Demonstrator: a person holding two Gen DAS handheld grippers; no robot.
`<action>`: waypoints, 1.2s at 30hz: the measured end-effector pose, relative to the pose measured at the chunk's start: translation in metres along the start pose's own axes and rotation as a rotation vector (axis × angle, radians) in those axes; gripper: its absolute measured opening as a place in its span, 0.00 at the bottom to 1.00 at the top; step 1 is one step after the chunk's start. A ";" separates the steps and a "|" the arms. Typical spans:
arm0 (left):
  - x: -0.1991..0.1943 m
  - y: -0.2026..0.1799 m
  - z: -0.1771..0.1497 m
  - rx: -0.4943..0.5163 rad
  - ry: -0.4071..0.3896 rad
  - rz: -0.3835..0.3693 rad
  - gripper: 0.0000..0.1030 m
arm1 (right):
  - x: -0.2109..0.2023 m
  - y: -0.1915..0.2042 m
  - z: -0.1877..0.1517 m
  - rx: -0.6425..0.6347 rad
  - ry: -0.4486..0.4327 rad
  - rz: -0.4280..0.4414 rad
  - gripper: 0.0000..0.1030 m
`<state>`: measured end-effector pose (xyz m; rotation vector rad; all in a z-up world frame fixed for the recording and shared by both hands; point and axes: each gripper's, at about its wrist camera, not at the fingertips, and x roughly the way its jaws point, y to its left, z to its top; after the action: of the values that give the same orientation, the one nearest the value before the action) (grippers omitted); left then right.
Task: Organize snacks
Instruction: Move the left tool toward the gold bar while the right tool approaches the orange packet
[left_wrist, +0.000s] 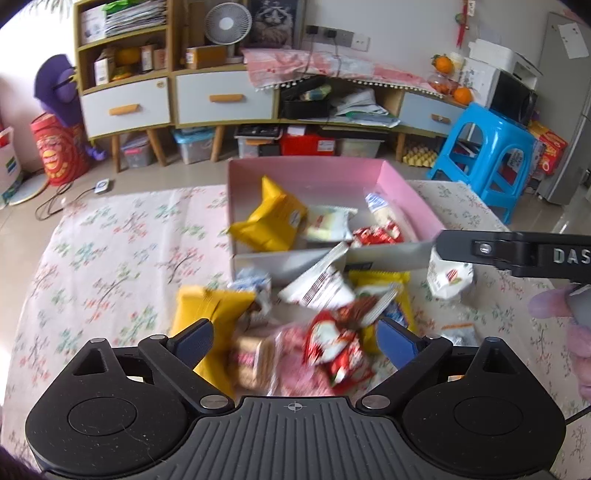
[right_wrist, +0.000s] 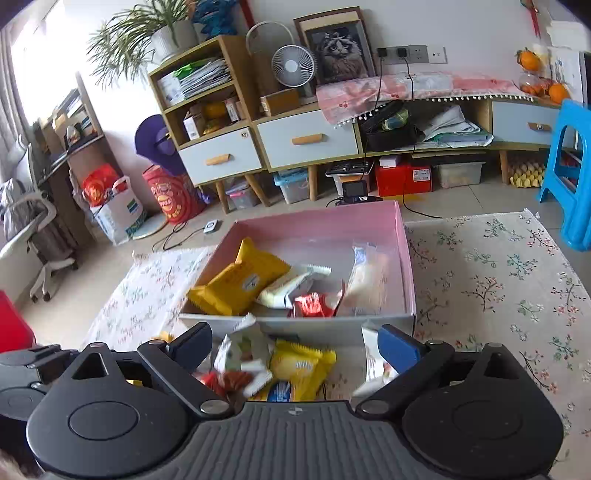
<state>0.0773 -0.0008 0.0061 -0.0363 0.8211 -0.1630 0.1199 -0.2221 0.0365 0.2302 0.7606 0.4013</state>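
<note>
A pink box (left_wrist: 408, 195) (right_wrist: 402, 236) stands on the floral cloth and holds a yellow packet (left_wrist: 271, 221) (right_wrist: 240, 280), a white packet (left_wrist: 327, 223) and a red packet (left_wrist: 376, 234) (right_wrist: 314, 304). A pile of loose snacks lies in front of it: a yellow bag (left_wrist: 210, 310), a white packet (left_wrist: 321, 286) and red packets (left_wrist: 338, 350). My left gripper (left_wrist: 293, 341) is open over the pile. My right gripper (right_wrist: 295, 345) is open over a white-green packet (right_wrist: 243, 347) and a yellow packet (right_wrist: 301, 369). The right gripper's body (left_wrist: 517, 254) shows at the right in the left wrist view.
A white snack bag (left_wrist: 448, 277) lies right of the pile. A low cabinet with drawers (left_wrist: 221, 98) (right_wrist: 306, 142) stands behind, with storage bins under it. A blue stool (left_wrist: 487, 155) (right_wrist: 569, 173) stands at the right. An office chair (right_wrist: 33, 236) is at the left.
</note>
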 end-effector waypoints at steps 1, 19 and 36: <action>-0.002 0.003 -0.002 -0.007 0.006 0.003 0.94 | -0.001 0.000 -0.003 -0.010 0.004 -0.003 0.86; -0.009 0.058 -0.052 -0.135 0.117 0.099 0.94 | -0.016 0.000 -0.040 -0.169 0.058 -0.060 0.89; 0.020 0.056 -0.068 -0.226 0.153 0.210 0.94 | 0.020 -0.015 -0.063 -0.128 0.218 -0.214 0.89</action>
<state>0.0485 0.0536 -0.0597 -0.1509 0.9877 0.1271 0.0919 -0.2234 -0.0255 -0.0163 0.9601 0.2725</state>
